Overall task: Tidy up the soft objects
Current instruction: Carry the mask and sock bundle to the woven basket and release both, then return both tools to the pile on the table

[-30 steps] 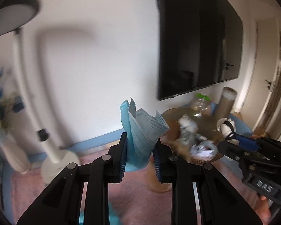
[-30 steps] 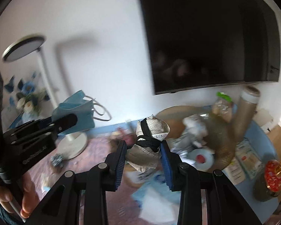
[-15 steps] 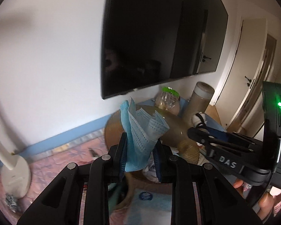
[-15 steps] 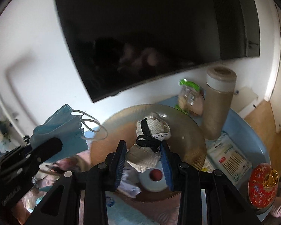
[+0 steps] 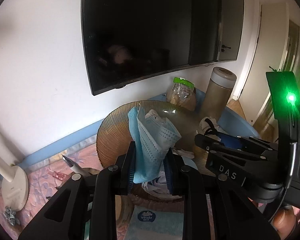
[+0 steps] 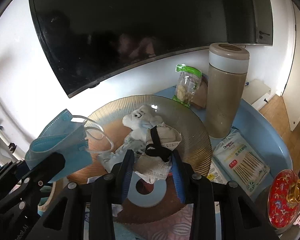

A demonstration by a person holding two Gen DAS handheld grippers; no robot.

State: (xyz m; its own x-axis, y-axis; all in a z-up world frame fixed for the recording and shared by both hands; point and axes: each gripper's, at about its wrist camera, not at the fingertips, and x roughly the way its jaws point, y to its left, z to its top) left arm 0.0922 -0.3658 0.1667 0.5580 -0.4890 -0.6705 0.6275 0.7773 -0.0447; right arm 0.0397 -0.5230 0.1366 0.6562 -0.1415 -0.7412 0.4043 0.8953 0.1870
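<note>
While both tools are hovering over a cluttered tabletop, the scene is reading as follows.

Room: a dark wall-mounted television [image 5: 160, 34] is filling the upper centre of both views against a white wall; a doorway is showing at the right edge of the left wrist view.

Surface: a pink patterned cloth [image 5: 50, 172] is covering the lower left, with a blue tray [image 6: 270, 128] lying at right.

Left tongs: the left gripper [image 5: 150, 160] is clamping a folded blue face mask [image 5: 150, 140], standing upright at frame centre above the plate.

Right tongs: the right gripper [image 6: 152, 166] is pinching a beige fabric mask [image 6: 160, 150] with a black strap, low at centre over the plate.

Only in the left wrist view: a white lamp base [image 5: 14, 186] at lower left, a pen [image 5: 72, 163] beside it, and a tissue pack [image 5: 156, 222] at bottom centre.

Only in the right wrist view: a red ornate jar [image 6: 284, 198] at lower right and a cotton swab packet [image 6: 242, 160] on the tray.

Containers: a ribbed amber glass plate [image 6: 198, 128] is holding a crumpled pale cloth [image 6: 142, 120]; a tall tan flask [image 6: 224, 92] and a green-topped snack bag [image 6: 186, 86] are standing behind it.
</note>
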